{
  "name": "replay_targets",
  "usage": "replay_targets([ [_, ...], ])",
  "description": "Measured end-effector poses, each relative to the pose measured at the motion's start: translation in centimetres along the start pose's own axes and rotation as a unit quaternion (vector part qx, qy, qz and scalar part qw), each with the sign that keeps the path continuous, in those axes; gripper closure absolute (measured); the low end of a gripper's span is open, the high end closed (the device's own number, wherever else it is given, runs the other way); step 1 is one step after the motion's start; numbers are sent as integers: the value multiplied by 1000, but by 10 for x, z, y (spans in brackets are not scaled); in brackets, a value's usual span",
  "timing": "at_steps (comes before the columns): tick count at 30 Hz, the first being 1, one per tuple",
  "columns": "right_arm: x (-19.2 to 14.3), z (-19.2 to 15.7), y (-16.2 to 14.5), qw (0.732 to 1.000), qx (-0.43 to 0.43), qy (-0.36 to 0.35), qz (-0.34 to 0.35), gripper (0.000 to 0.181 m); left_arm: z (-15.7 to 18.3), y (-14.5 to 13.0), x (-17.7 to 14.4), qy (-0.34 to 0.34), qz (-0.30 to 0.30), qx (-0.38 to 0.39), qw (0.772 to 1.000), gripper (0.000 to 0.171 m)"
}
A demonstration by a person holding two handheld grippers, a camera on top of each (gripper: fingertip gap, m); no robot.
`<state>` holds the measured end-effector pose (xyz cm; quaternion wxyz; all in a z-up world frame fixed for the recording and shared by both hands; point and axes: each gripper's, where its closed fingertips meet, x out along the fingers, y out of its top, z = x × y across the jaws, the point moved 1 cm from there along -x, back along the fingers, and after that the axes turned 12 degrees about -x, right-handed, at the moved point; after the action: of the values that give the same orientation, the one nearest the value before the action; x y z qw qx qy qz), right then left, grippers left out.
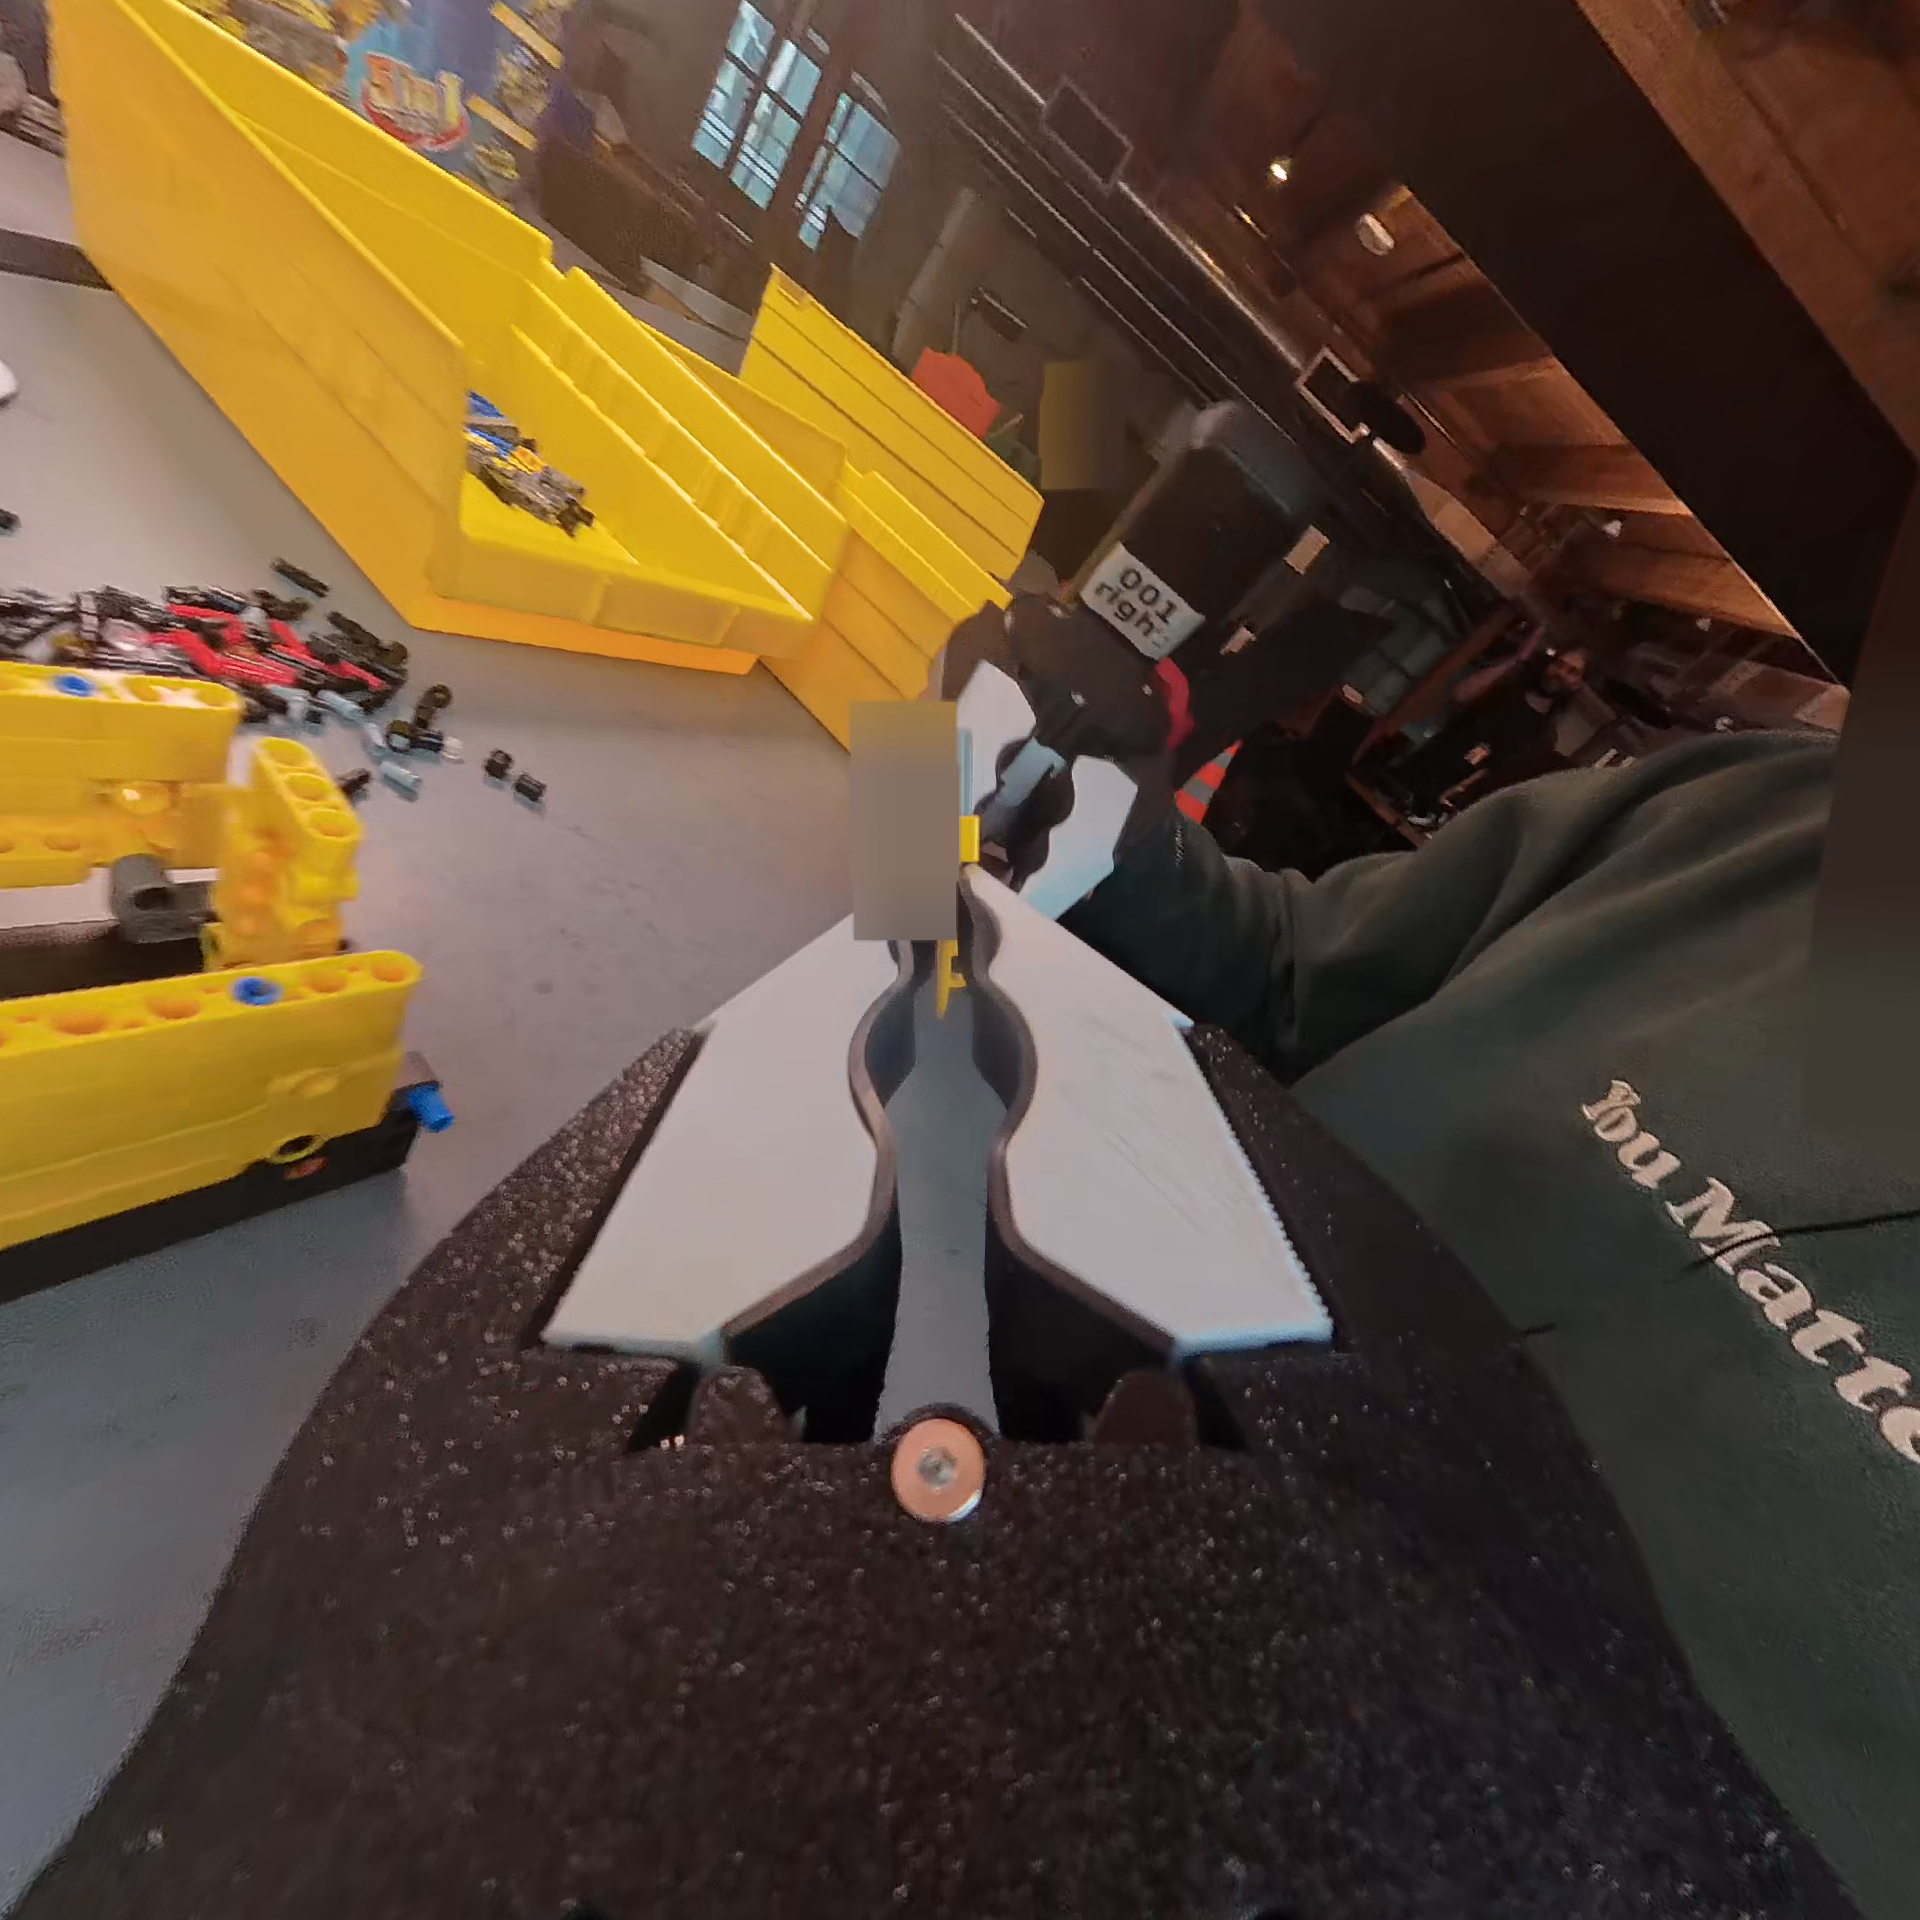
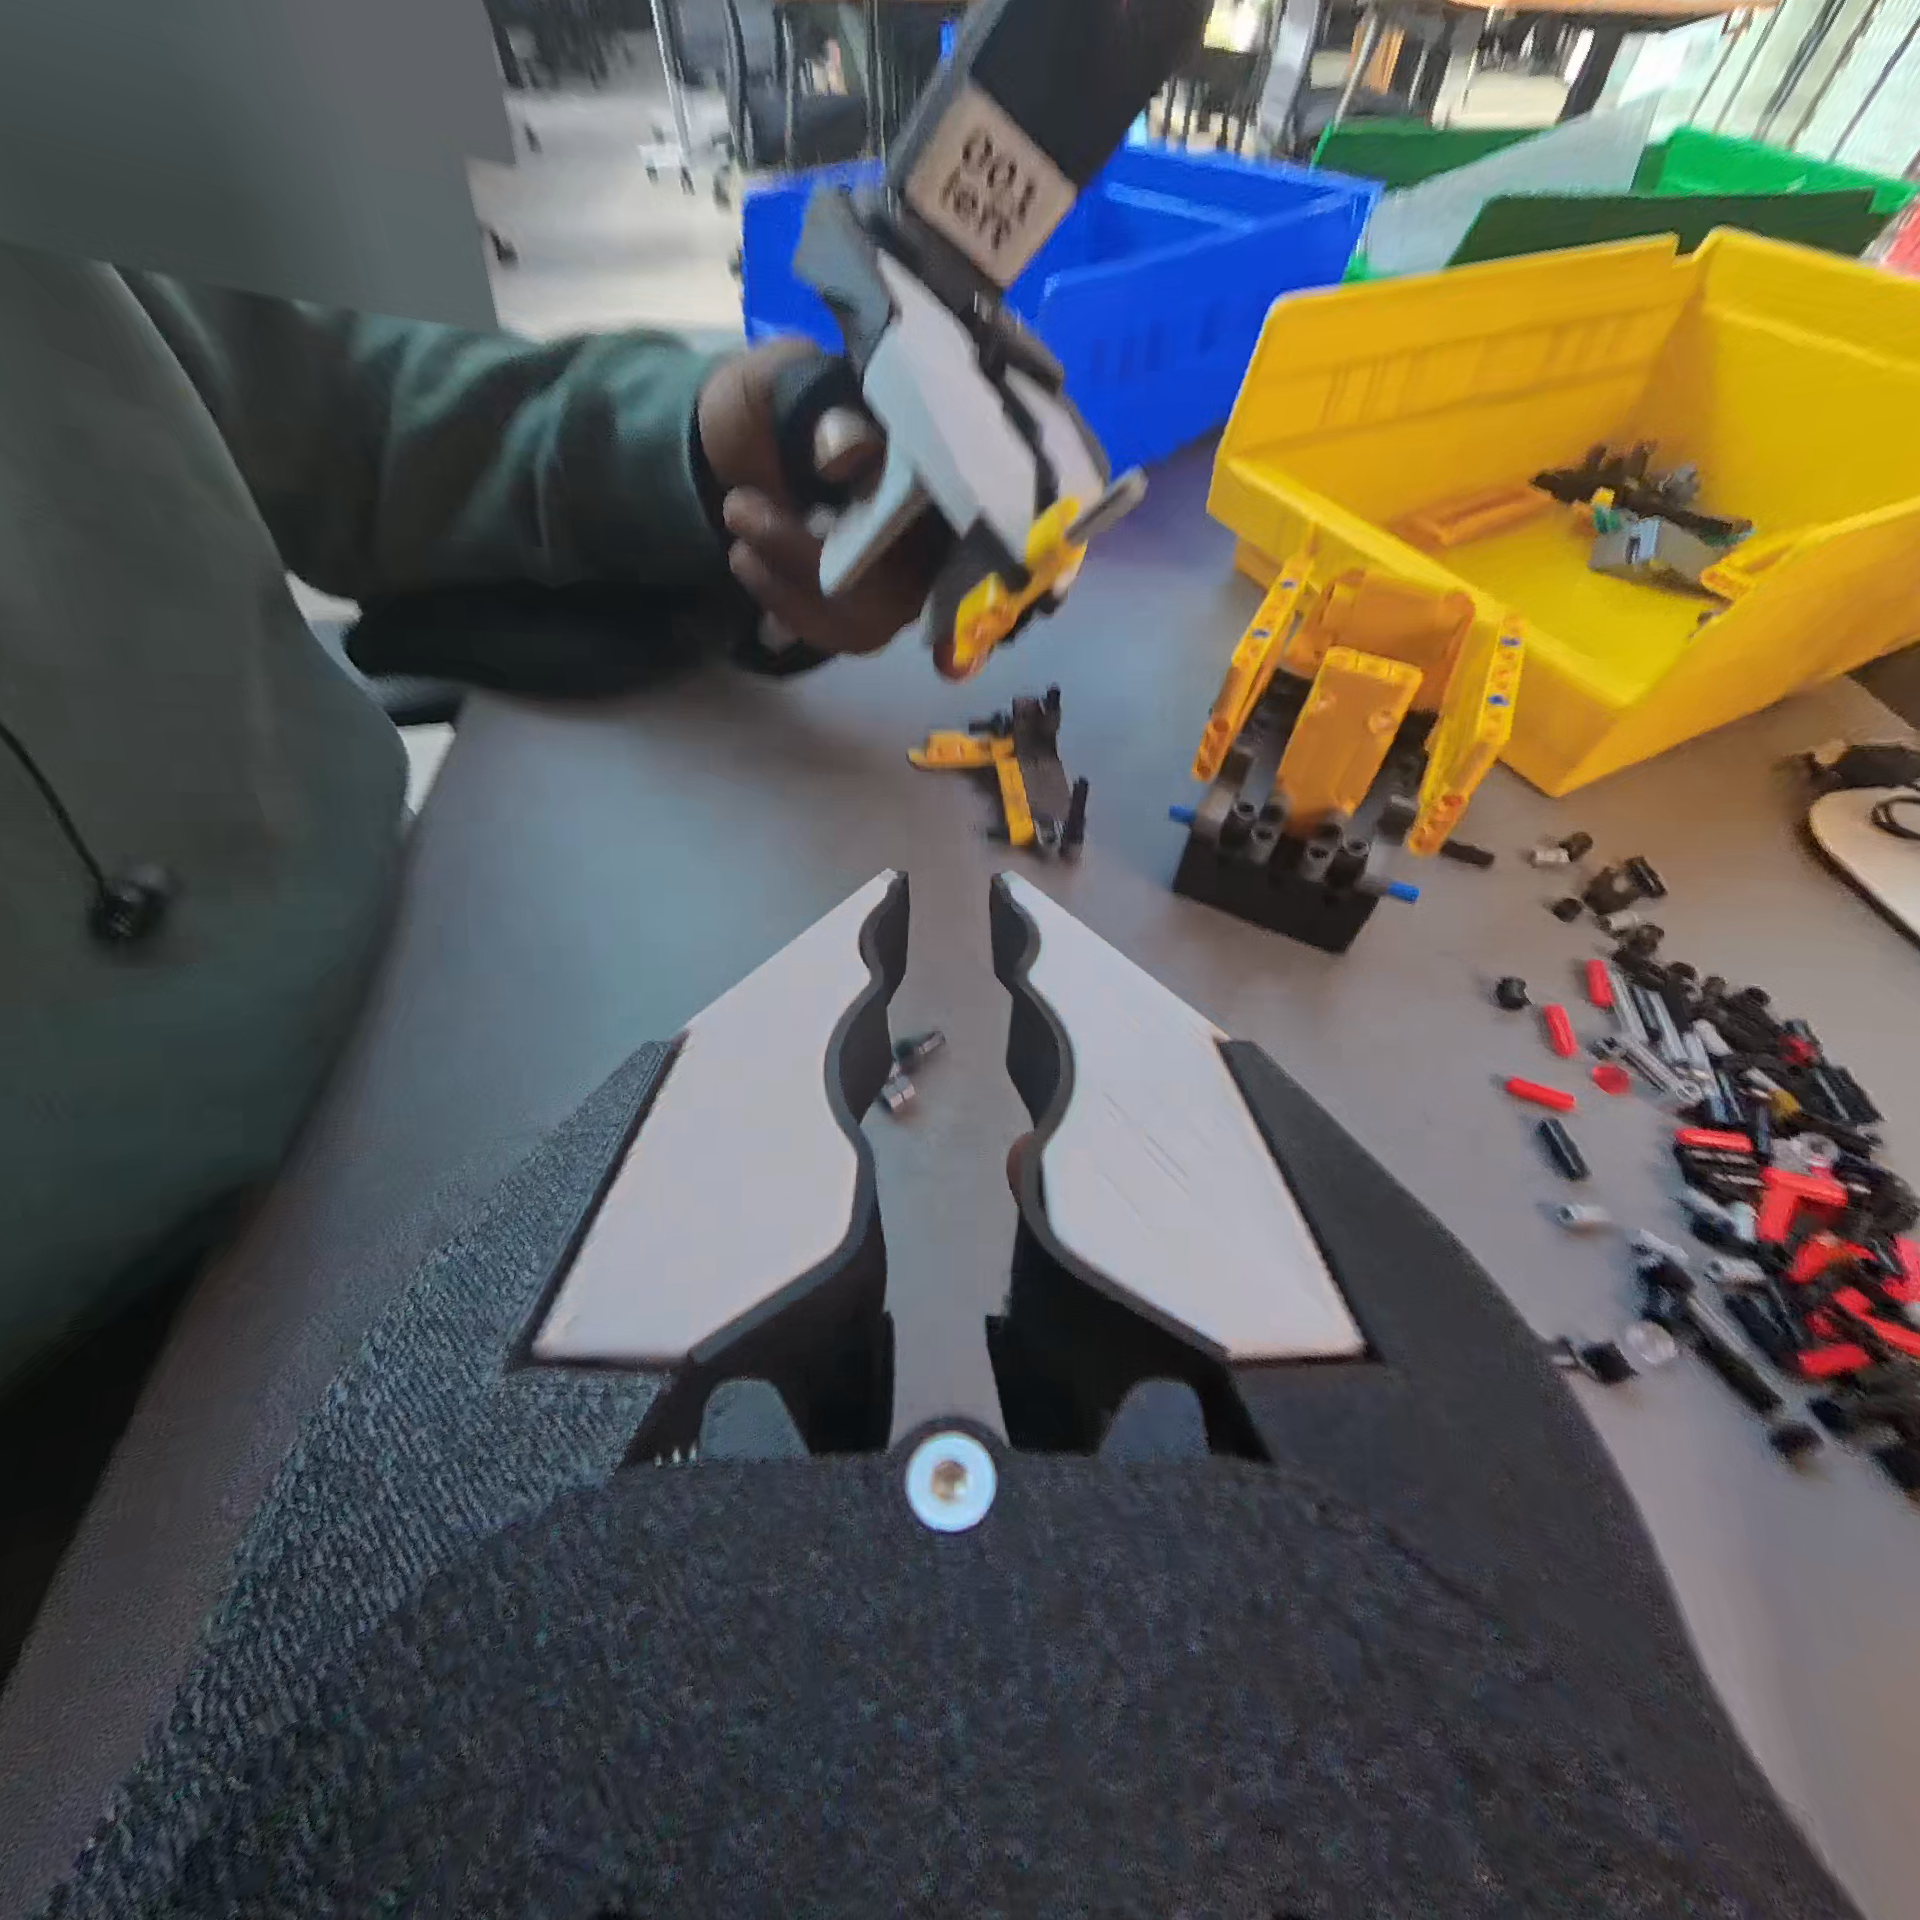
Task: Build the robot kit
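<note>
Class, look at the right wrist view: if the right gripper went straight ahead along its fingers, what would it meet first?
Probably the small yellow and black brick cluster on the table just beyond the right gripper; the little dark pins lie between its open fingers. Depth is hard to judge.

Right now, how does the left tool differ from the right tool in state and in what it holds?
The left tool is shut on a small yellow brick piece; the right tool is open and holds nothing. The left tool is raised above the grey table, while the right tool points low over a small dark connector pin. Both have grey fingers with black wavy inner edges.
</note>
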<state>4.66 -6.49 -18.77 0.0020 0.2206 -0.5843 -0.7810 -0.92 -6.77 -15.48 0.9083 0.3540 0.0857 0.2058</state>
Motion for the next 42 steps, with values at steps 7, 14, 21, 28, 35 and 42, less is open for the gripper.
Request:
replay_targets([
  [7,17,-30,-55,983,-25,87,-161,164,-16,19,-18,36,43,-13,998,170],
  [14,26,-30,-63,972,-38,106,-207,164,-22,13,-15,37,28,-33,998,170],
  [21,33,-34,-64,961,-58,124,-240,166,-25,9,-13,41,20,-40,998,170],
  [28,33,-33,-64,965,-71,104,-228,167,-26,1,-8,49,5,-39,998,170],
  [35,26,-29,-67,964,-69,87,-240,168,-30,-3,-5,55,-4,-45,997,170],
  [42,25,-28,-68,964,-53,78,-248,167,-31,-5,-4,60,-7,-40,997,170],
])
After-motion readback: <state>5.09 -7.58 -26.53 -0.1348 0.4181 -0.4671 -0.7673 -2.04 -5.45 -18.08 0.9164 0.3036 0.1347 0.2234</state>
